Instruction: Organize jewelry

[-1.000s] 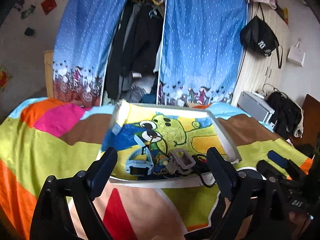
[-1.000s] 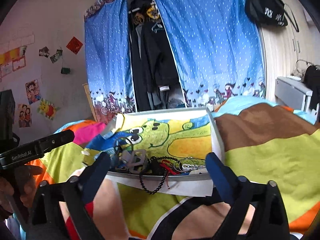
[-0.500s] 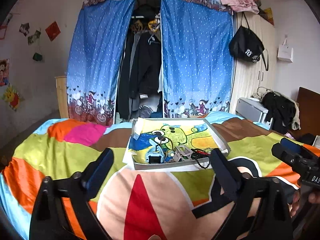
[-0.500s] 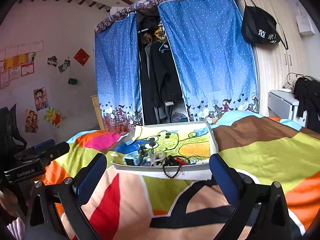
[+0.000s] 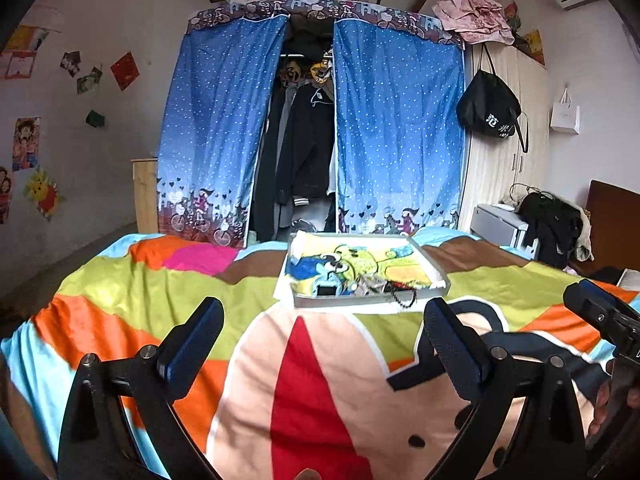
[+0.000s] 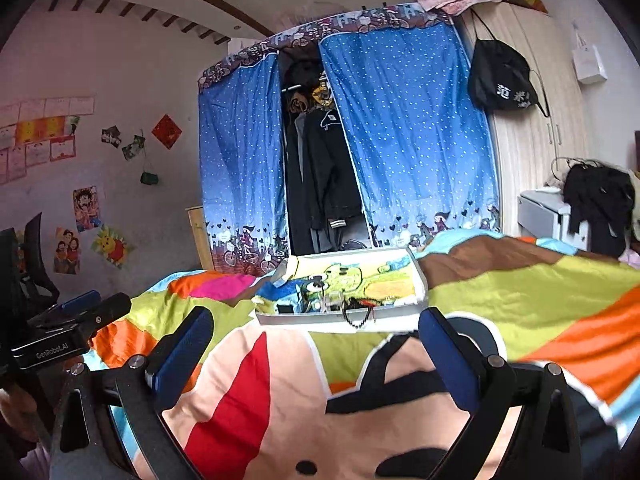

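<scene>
Shift: you have pulled both grippers back from the tray (image 5: 366, 300).
Left gripper (image 5: 320, 332): spread, empty.
Right gripper (image 6: 314, 340): spread, empty.
Jewelry heap (image 6: 340, 302): straight ahead, beyond both.

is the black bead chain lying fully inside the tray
No, in the right wrist view the black bead chain hangs over the near rim of the tray onto the blanket.

- a bedspread (image 5: 132, 292) in bright blocks of orange, green, pink and brown covers the bed in the foreground.
- blue dotted curtains (image 5: 216, 132) hang parted over a wardrobe opening, dark clothes (image 5: 306, 152) on hangers showing between them.
- a black drawstring bag (image 5: 489, 109) hangs on the pale wooden cupboard to the right; a pink cloth (image 5: 474, 12) lies bundled on top.
- posters and a red paper square (image 6: 166, 131) dot the left wall.
- a white paper bag (image 5: 565, 114) hangs on the right wall.
</scene>
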Demonstrator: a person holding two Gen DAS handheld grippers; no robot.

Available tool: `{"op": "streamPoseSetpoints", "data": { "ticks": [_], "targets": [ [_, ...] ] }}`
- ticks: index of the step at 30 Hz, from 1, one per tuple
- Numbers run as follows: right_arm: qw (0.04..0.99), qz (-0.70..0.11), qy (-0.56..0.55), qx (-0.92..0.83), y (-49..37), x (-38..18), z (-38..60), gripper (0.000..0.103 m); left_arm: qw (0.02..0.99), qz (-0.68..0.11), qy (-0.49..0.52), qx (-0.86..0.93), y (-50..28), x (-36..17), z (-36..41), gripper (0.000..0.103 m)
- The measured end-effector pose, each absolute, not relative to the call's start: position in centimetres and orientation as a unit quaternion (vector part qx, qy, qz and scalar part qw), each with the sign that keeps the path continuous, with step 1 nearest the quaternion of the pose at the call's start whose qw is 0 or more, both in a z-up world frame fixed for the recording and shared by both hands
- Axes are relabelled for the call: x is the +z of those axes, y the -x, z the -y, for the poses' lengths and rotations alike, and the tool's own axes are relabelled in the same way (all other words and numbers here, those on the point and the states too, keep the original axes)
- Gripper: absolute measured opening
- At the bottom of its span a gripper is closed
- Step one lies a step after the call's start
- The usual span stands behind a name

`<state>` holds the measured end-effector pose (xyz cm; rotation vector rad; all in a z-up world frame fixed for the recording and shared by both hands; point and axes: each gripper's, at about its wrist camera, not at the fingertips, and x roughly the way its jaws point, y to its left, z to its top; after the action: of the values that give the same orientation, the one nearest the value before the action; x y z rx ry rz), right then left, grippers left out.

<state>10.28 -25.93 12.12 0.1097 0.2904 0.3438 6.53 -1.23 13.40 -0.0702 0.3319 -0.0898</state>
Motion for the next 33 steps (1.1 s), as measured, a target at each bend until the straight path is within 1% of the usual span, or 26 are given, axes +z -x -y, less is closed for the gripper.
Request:
{"op": "streamPoseSetpoints", "data": {
  "ticks": [6, 15, 21, 26, 33],
  "targets": [
    [0.976, -0.148, -0.055, 0.149, -7.7, 10.6, 25.5, 0.103, 0.985, -0.167, 0.035, -0.033, -3.8, 11.6, 0.3, 0.098],
    [0.981, -0.128, -0.014, 0.149, -5.4, 8.6, 23.8, 0.103, 0.986, -0.163, 0.035, -0.025, -1.8, 9.5, -1.0, 0.098],
    [0.978, -0.156, -0.011, 0.141, -5.6, 6.2, 23.0, 0.103, 0.985, -0.169, 0.02, -0.022, -1.8, 7.4, -1.3, 0.098],
    [0.974, -0.187, -0.018, 0.127, -6.1, 4.1, 23.1, 0.103, 0.981, -0.192, 0.024, -0.021, -2.4, 5.0, -1.8, 0.098],
    [0.973, -0.202, -0.015, 0.115, -6.3, 3.0, 22.8, 0.103, 0.979, -0.203, 0.017, -0.024, -2.6, 3.3, -2.1, 0.098]
  ]
}}
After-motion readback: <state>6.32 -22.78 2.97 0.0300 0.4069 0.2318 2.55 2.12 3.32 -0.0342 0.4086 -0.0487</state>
